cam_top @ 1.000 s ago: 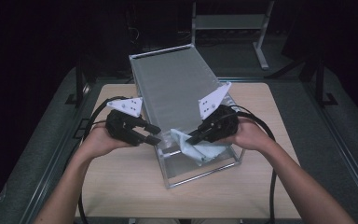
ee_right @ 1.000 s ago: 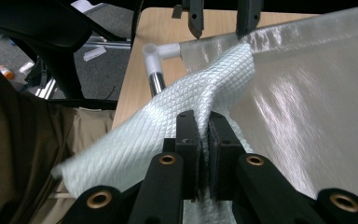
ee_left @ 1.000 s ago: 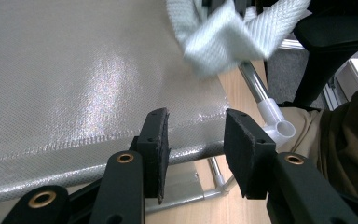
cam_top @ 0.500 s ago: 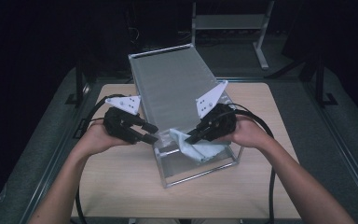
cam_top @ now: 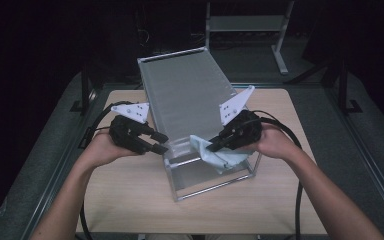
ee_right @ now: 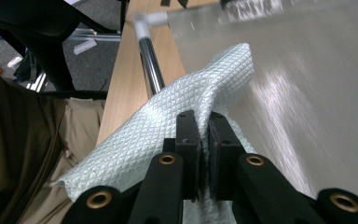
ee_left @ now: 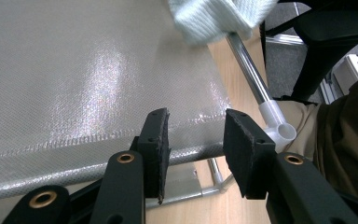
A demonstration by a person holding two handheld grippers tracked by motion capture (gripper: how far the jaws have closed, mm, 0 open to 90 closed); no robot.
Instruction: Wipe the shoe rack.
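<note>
Two claws at a mesh-topped metal rack [cam_top: 185,95] on the counter [cam_top: 130,200]. Right claw [ee_right: 204,140] is pinched on a pale cloth [ee_right: 168,140] draped over the rack's near rail; left claw [ee_left: 193,154] is spread, empty. Wiping seems underway; next, the cloth likely gets drawn across the mesh.

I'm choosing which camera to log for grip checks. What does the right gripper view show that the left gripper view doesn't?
Right gripper view alone: the right gripper shut on a fold of the pale quilted cloth.
Left gripper view alone: the left gripper open, nothing between its pads, over the near edge of the mesh panel.
Both: the cloth, the mesh panel, the chrome frame tube with its white corner joint, and the wooden table.
</note>
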